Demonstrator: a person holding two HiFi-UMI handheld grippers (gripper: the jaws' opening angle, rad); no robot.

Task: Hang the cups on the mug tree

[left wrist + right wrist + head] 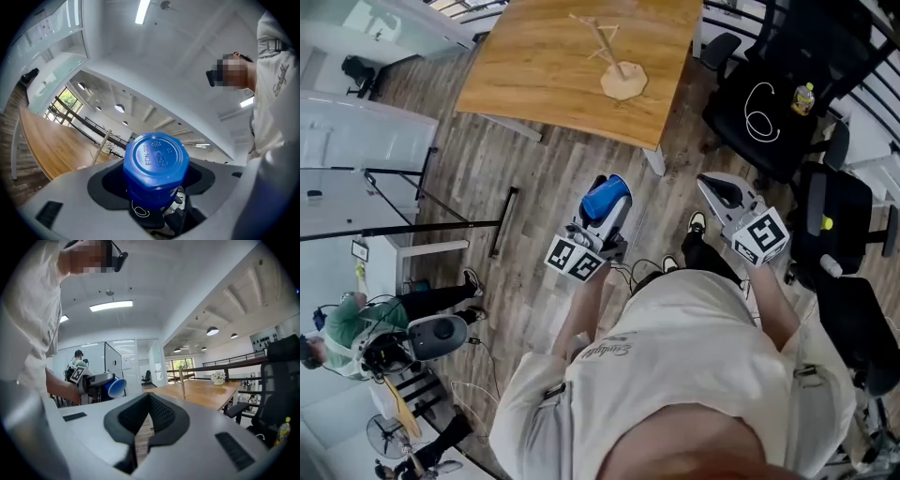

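A blue plastic cup [606, 199] is held over the wood floor, with my left gripper [612, 192] shut on it. In the left gripper view the cup's [156, 161] flat base faces the camera, and it fills the gap between the jaws of the left gripper [155, 190]. The wooden mug tree [617, 67] stands on the wooden table [544, 66] ahead, with bare pegs. My right gripper [713, 187] hangs at the right, shut with nothing in it [149, 403]. From the right gripper view I see the cup [115, 386] and the mug tree [183, 379].
Black office chairs [769, 89] stand at the right, one with a yellow bottle [804, 97] on its seat. Another person [356, 330] with equipment is at the lower left, near glass partitions. The person's shoes [697, 225] are on the floor between me and the table.
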